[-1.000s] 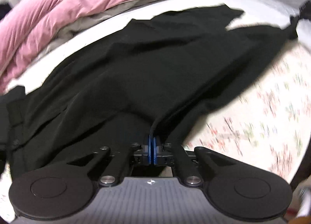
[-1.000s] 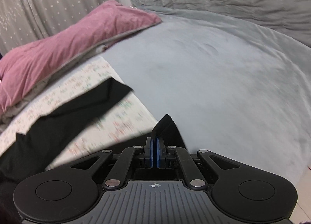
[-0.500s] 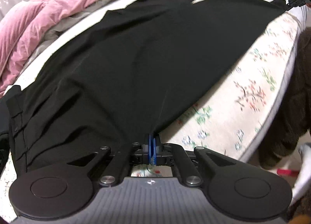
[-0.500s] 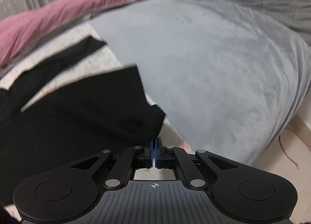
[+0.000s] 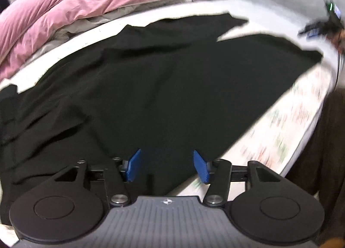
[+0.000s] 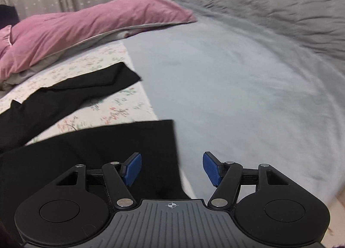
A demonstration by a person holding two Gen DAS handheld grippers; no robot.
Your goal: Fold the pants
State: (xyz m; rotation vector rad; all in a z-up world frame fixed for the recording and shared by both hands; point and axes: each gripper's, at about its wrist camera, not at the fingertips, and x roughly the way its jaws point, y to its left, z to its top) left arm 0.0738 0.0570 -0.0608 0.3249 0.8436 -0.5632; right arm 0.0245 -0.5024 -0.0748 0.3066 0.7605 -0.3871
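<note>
On the bed (image 6: 248, 88), black pants (image 5: 161, 88) lay spread flat over the floral sheet (image 5: 286, 127), legs running toward 1 o'clock. Left claw (image 5: 168, 167) had just been opening, wide, gripping nothing, cloth below it. Right claw (image 6: 172, 169) likewise, over a leg hem. Pink duvet (image 5: 71, 11) bunched at 11 o'clock, well clear; grey blanket (image 6: 269, 4) at 1.

Soft, even indoor light, strong fisheye bending at the edges, motion blur smearing both views.
</note>
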